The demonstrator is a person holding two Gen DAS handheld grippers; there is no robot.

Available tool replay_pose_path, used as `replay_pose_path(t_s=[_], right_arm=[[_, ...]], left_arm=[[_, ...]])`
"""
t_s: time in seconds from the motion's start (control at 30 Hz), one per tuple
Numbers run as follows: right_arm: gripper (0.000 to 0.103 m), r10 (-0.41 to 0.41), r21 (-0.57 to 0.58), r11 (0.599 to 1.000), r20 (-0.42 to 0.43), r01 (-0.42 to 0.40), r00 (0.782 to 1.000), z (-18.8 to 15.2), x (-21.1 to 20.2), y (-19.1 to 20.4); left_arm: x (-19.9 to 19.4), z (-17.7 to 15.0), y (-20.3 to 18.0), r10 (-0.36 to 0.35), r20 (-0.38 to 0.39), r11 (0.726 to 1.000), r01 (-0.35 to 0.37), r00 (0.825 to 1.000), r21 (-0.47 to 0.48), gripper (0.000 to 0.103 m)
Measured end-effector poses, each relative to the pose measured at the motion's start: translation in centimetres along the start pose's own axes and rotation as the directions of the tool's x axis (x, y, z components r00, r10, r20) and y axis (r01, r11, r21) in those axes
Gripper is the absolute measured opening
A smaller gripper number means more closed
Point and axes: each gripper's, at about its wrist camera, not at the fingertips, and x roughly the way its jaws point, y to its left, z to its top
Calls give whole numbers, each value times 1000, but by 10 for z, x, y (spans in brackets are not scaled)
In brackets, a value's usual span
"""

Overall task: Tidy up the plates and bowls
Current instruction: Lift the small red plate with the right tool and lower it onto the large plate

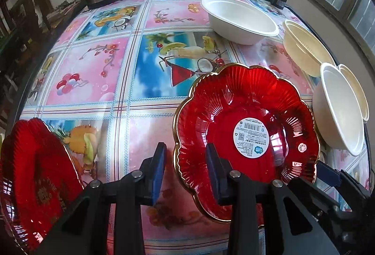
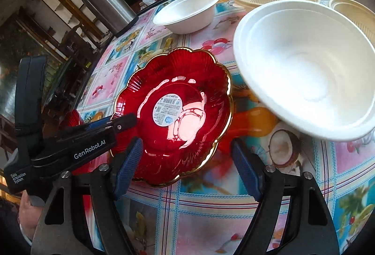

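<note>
1. Left wrist view: the left gripper point(image 1: 185, 170) is narrowed over the near-left rim of the red plate point(image 1: 246, 138), seemingly for lifting toward the second red plate point(image 1: 35, 175) at far left; firm pinching cannot be told.
2. Right wrist view: the right gripper point(image 2: 187, 170) is held wide and empty, near the plate's edge, beside a white bowl point(image 2: 304, 67).
</note>
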Motion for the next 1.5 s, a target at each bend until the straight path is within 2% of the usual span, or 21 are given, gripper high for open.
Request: replay_pose_path(t_s=[0.17,0.23,0.27,0.53,0.67,0.73,0.8,0.83,0.87,0.93,1.07,1.17,1.27,1.43,1.5], right_arm=[[79,53,42,998,6,-54,999,10,-3,-18],[78,62,34,997,20,-63,998,16,-2,-19],[78,62,30,998,18,-63,998,19,0,-19],[78,87,-53,995,-39,-89,995,36,16,-13],[78,47,-103,993,-45,-51,998,37,16,-12],[78,13,-151,988,-59,-22,998,36,16,-7],[69,13,-151,988,-59,-22,998,37,15,-9],[48,16,-138,990,-56,-24,998,37,14,-12],[30,27,-120,992,-57,-34,998,38,15,-15],[18,32,-99,994,-58,-37,998,38,16,-22],[18,41,-95,994,-53,-46,998,34,15,-23],[18,33,-109,993,-50,-38,998,32,16,-19],[18,6,-131,991,-42,-11,999,27,13,-13],[18,-23,-144,989,-24,19,999,18,9,-10],[18,-52,-179,983,-12,49,999,12,6,-4]], left_arm=[[2,1,-2,-8,-6,1000,8,1000,-29,38],[4,2,-5,-3,-12,1000,3,1000,-24,53],[3,1,-5,-8,-13,1000,7,1000,-24,55],[3,1,-7,12,-25,1000,-13,1000,-13,57],[4,0,-7,9,-28,1000,-9,1000,1,62],[5,0,-8,10,-30,1000,-9,999,8,72],[6,-1,-8,17,-36,1000,-16,999,17,79],[6,-2,-8,20,-35,1000,-19,999,17,80],[6,-2,-7,20,-32,1000,-20,999,13,80],[6,-2,-5,21,-33,1000,-21,999,7,80],[5,-4,-8,31,-11,1000,-31,999,3,80],[1,-7,-15,10,10,1000,-10,1000,16,59],[-1,-10,-18,22,18,1000,-23,1000,22,59],[-5,-13,-13,33,33,999,-33,999,1,44],[-8,-14,-10,36,38,999,-36,999,-4,41]])
